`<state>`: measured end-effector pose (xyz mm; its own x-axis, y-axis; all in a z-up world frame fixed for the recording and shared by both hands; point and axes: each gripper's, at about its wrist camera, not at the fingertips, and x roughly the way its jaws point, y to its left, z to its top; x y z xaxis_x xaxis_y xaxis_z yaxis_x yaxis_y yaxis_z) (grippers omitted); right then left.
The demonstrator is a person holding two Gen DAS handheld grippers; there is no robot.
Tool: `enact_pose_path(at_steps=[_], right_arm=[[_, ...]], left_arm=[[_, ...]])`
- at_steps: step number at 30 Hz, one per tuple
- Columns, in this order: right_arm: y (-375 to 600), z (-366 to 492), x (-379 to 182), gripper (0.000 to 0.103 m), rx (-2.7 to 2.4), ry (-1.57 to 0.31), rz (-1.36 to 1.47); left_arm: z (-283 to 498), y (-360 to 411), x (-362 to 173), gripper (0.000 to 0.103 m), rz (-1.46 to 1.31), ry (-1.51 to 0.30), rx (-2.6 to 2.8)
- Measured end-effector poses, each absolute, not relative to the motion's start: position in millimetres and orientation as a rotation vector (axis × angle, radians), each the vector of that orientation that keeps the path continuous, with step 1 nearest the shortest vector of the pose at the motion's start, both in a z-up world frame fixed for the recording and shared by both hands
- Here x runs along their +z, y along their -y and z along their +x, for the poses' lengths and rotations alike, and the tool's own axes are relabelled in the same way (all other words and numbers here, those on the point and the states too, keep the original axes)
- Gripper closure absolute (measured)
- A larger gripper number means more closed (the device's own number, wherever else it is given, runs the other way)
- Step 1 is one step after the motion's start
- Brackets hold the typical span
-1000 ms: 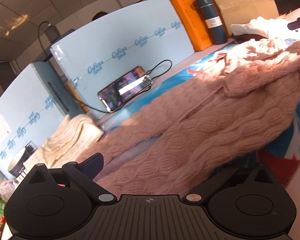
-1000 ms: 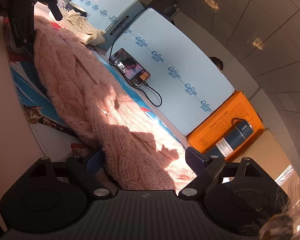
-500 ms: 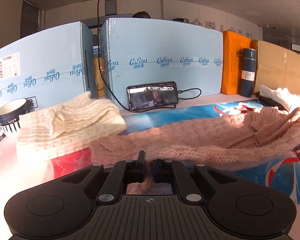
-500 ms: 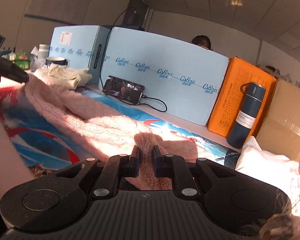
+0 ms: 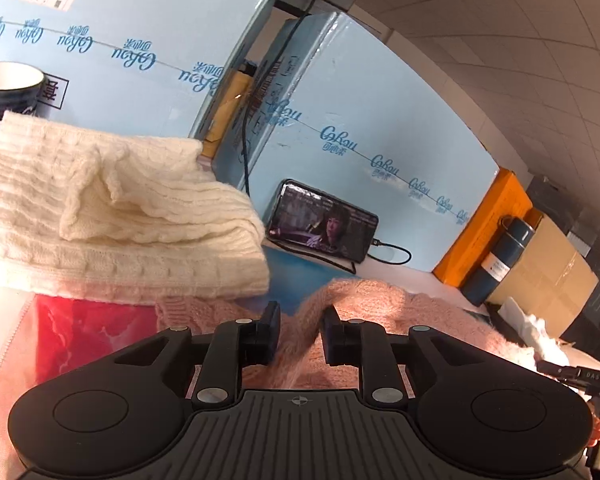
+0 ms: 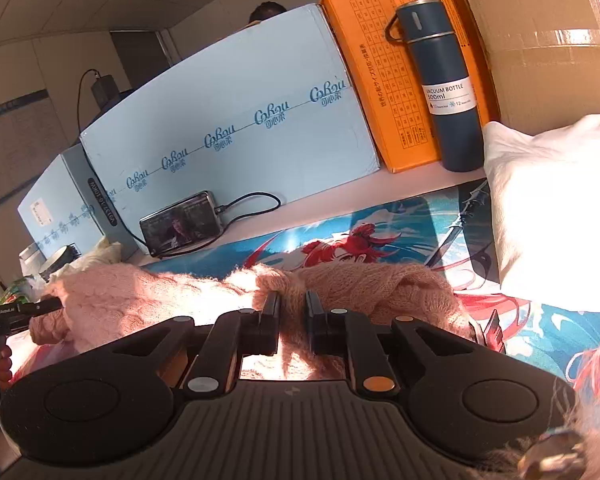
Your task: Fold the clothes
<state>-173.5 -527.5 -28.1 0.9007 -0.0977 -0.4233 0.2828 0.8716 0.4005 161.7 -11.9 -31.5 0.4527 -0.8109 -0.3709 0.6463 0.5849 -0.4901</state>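
At the bottom of each view, a hand-held gripper has the pink sweater [image 5: 380, 304] between its jaws. The left hand-held gripper [image 5: 299, 334] is opening, the knit loose in its gap. The right hand-held gripper [image 6: 287, 322] is clamped on a bunched fold. The sweater looks soft, light and floppy, so it is best held at its edges. It lies on the tabletop [image 6: 340, 208]. Farther back, a cream sweater [image 5: 120, 216], a phone [image 5: 324, 226] and a blue bottle [image 6: 444, 88] crowd the space.

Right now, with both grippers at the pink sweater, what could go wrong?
1. The left gripper has its jaws opening, with a fold of the pink sweater between them; that end may drop and spoil the fold.
2. The right gripper pinches only a thin bunch of loose knit; a hard pull could stretch or snag it.
3. The sweater lies close to the cream sweater and the phone; dragging it might disturb them.
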Motion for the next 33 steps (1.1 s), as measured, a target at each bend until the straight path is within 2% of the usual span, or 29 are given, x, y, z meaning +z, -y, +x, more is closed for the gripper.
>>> enact_pose_path(at_steps=[1,3,4,5,6,7,8,9,10,12,14,15,16,17,18,19,21,23,28,33], right_arm=[[528,-171,-29,0.091,-0.216,-0.407,0.482],[532,-166,-31,0.09,-0.233,-0.41,0.507],[534,-165,-32,0.088,-0.238,-0.411,0.519],[535,-165,-33,0.085,-0.24,-0.414,0.528],[536,-165,-34,0.082,-0.239,-0.418,0.538],[536,-166,-34,0.076,-0.234,-0.419,0.546],[536,-167,-34,0.059,-0.226,-0.413,0.554],[535,-169,-34,0.048,-0.22,-0.406,0.558],[535,-171,-34,0.045,-0.219,-0.403,0.555],[533,-172,-33,0.044,-0.234,-0.415,0.527],[529,-173,-33,0.044,-0.259,-0.433,0.489],[527,-173,-34,0.049,-0.27,-0.441,0.471],[526,-174,-35,0.055,-0.284,-0.448,0.455],[524,-174,-35,0.072,-0.304,-0.454,0.44],[522,-174,-36,0.082,-0.32,-0.457,0.429],[521,-175,-36,0.084,-0.332,-0.453,0.422],[519,-176,-34,0.092,-0.352,-0.439,0.396],[517,-173,-25,0.094,-0.379,-0.408,0.361],[522,-159,-1,0.094,-0.413,-0.346,0.337],[517,-134,-12,0.093,-0.52,-0.419,0.292]], left_arm=[[167,13,-35,0.081,-0.32,-0.63,-0.91],[174,11,-42,0.07,-0.369,-0.655,-0.892],[177,9,-45,0.055,-0.392,-0.669,-0.881],[180,4,-48,0.047,-0.423,-0.678,-0.864],[182,0,-49,0.047,-0.453,-0.682,-0.864],[184,-5,-51,0.047,-0.484,-0.684,-0.866],[185,-9,-51,0.043,-0.514,-0.682,-0.873],[184,-12,-52,0.04,-0.533,-0.676,-0.879],[183,-13,-51,0.032,-0.536,-0.67,-0.886],[181,-10,-50,0.031,-0.523,-0.657,-0.889],[181,-5,-50,0.034,-0.474,-0.656,-0.86],[182,-2,-51,0.036,-0.454,-0.662,-0.839],[182,-1,-53,0.052,-0.44,-0.666,-0.831],[182,-1,-53,0.077,-0.436,-0.668,-0.837],[182,-2,-54,0.084,-0.438,-0.666,-0.845],[180,-2,-53,0.087,-0.432,-0.658,-0.85],[177,-2,-51,0.091,-0.421,-0.636,-0.862],[173,-4,-47,0.093,-0.431,-0.611,-0.878],[165,-18,-42,0.094,-0.496,-0.581,-0.896],[167,4,-47,0.093,-0.335,-0.687,-0.791]])
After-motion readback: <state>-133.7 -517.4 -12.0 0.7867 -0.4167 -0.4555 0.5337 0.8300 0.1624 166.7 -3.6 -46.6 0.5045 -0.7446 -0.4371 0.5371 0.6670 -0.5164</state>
